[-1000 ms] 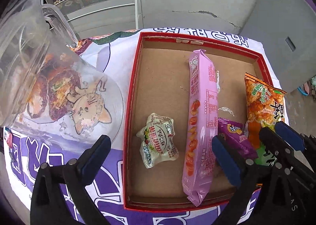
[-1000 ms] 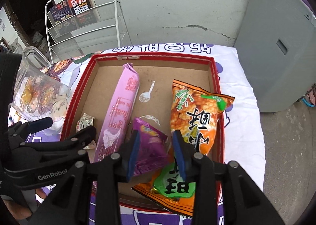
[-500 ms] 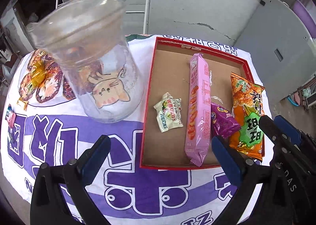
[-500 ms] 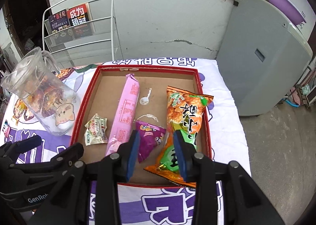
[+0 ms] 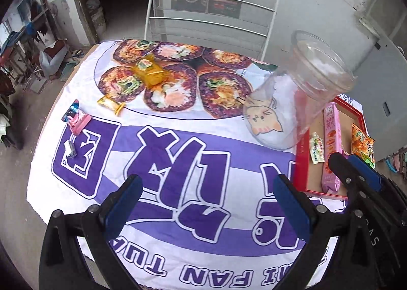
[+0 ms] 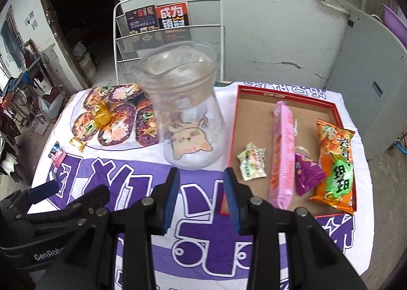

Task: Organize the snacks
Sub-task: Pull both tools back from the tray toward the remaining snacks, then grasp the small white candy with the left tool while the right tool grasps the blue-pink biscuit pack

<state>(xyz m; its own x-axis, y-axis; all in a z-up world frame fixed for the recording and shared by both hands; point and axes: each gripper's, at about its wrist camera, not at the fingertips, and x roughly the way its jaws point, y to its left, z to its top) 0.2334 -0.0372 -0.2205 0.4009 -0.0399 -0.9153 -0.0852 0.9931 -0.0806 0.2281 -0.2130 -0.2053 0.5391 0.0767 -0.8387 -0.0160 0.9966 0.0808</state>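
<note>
The left gripper (image 5: 207,203) has its blue pads spread wide with nothing between them. The right gripper (image 6: 201,198) has its pads closer together, and it holds nothing too.

Four snacks already lie in the red cardboard tray (image 6: 285,92) on the right side of the right wrist view: a long pink biscuit pack (image 6: 283,152), an orange crisp bag (image 6: 335,162), a small purple packet (image 6: 307,173) and a little white-green packet (image 6: 251,161).

More snacks still wait on the purple and white tablecloth (image 5: 178,152). In the left wrist view, a yellow sweet pack (image 5: 151,72) and a small yellow candy (image 5: 110,104) sit in the upper left. A pink and blue packet (image 5: 76,118) lies at the left edge. A clear plastic jug with a cat picture (image 5: 287,112) stands between them and the tray.

These packets look light, soft and crinkly, and probably a bit slippery. I think the best place to pinch one is across its middle, gently, so nothing inside gets crushed.
</note>
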